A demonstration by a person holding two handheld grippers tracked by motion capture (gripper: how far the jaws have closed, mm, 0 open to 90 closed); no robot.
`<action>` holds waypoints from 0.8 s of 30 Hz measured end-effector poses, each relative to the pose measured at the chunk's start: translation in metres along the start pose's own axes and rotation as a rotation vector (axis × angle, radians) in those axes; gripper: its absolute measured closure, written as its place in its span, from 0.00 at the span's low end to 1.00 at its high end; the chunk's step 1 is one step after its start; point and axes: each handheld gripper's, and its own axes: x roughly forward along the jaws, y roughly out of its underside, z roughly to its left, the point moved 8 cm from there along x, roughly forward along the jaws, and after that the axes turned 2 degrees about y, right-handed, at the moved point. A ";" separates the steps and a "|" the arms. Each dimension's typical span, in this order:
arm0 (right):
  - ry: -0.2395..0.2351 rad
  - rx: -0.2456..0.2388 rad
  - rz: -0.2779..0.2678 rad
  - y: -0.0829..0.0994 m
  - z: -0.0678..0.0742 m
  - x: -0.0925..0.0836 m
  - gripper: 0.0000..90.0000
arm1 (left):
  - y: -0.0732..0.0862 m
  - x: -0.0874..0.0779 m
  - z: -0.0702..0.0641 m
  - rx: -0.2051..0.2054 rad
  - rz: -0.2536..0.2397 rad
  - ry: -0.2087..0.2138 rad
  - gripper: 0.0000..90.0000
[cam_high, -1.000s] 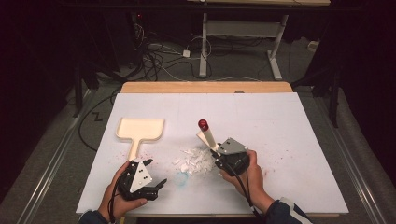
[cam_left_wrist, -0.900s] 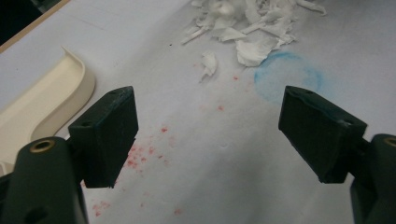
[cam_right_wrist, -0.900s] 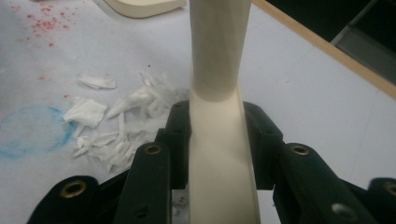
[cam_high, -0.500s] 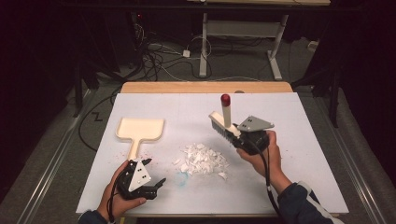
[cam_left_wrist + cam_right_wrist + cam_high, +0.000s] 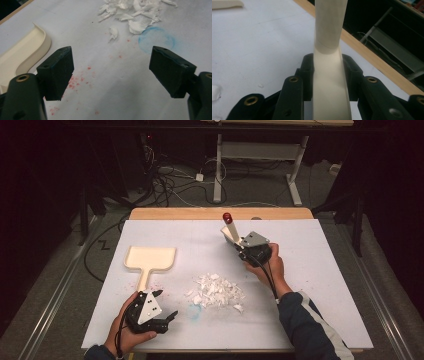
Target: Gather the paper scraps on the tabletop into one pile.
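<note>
My right gripper (image 5: 239,242) is shut on a cream-coloured handle (image 5: 231,229) with a red tip (image 5: 227,217), held tilted up over the far middle of the white table. In the right gripper view the handle (image 5: 329,30) runs up between both pads of the right gripper (image 5: 328,62). A pile of white scraps (image 5: 216,291) lies mid-table, nearer than that gripper. A cream dustpan (image 5: 150,259) lies at the left. My left gripper (image 5: 166,303) rests open by the front edge, just nearer than the dustpan's stem. In its own view the left gripper (image 5: 111,57) holds nothing, with the dustpan (image 5: 22,52) left and the scraps (image 5: 130,12) ahead.
The table's wooden far edge (image 5: 220,213) runs close behind the right gripper. A blue ring mark (image 5: 156,40) and red specks (image 5: 75,83) stain the white cover. Cables (image 5: 170,180) and a desk frame (image 5: 260,152) stand on the floor beyond.
My right gripper has carried the handle from beside the scrap pile up toward the far side of the table. The left gripper has stayed where it was.
</note>
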 end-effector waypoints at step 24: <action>-0.406 -0.107 -0.126 0.005 0.054 -0.087 0.76 | -0.001 0.000 -0.003 0.016 0.011 0.008 0.21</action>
